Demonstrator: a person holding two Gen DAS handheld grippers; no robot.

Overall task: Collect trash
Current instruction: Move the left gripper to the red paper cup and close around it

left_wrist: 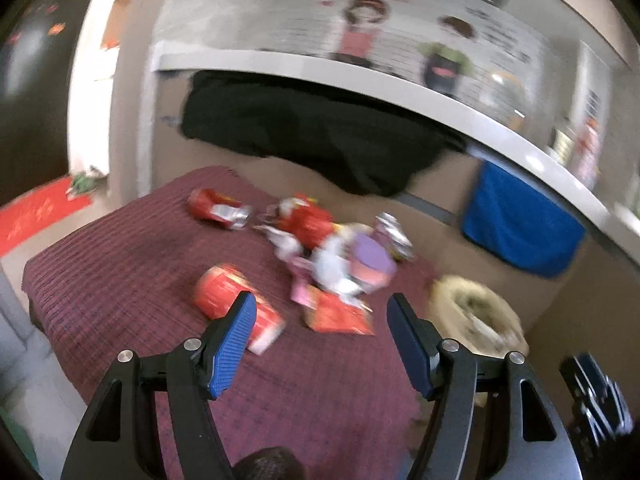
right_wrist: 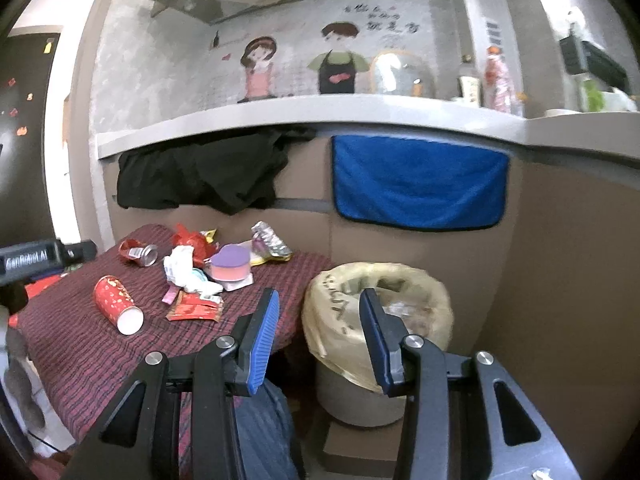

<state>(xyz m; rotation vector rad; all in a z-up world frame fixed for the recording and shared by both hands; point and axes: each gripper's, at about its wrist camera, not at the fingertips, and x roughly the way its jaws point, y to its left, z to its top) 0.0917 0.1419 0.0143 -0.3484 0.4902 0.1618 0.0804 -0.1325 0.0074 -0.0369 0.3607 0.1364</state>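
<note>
Trash lies on a maroon cloth-covered table (left_wrist: 120, 280) (right_wrist: 92, 356): a red paper cup (left_wrist: 236, 308) (right_wrist: 117, 304) on its side, a crushed red can (left_wrist: 218, 209) (right_wrist: 138, 253), a red wrapper (left_wrist: 340, 316) (right_wrist: 194, 309), white tissue (right_wrist: 186, 270), a purple-lidded tub (left_wrist: 372, 258) (right_wrist: 231, 265) and a foil packet (right_wrist: 269, 242). My left gripper (left_wrist: 322, 308) hovers open above the cup and wrapper, holding nothing. My right gripper (right_wrist: 318, 306) is open and empty, in front of a bin (right_wrist: 378, 320) (left_wrist: 476, 316) lined with a yellowish bag, right of the table.
A counter ledge (right_wrist: 320, 114) runs behind, with a black cloth (right_wrist: 200, 176) and a blue towel (right_wrist: 416, 182) hanging from it. Bottles (right_wrist: 498, 80) stand on the counter at right. The left gripper's body (right_wrist: 36, 260) shows at the left edge. A dark bag (right_wrist: 264, 432) lies below.
</note>
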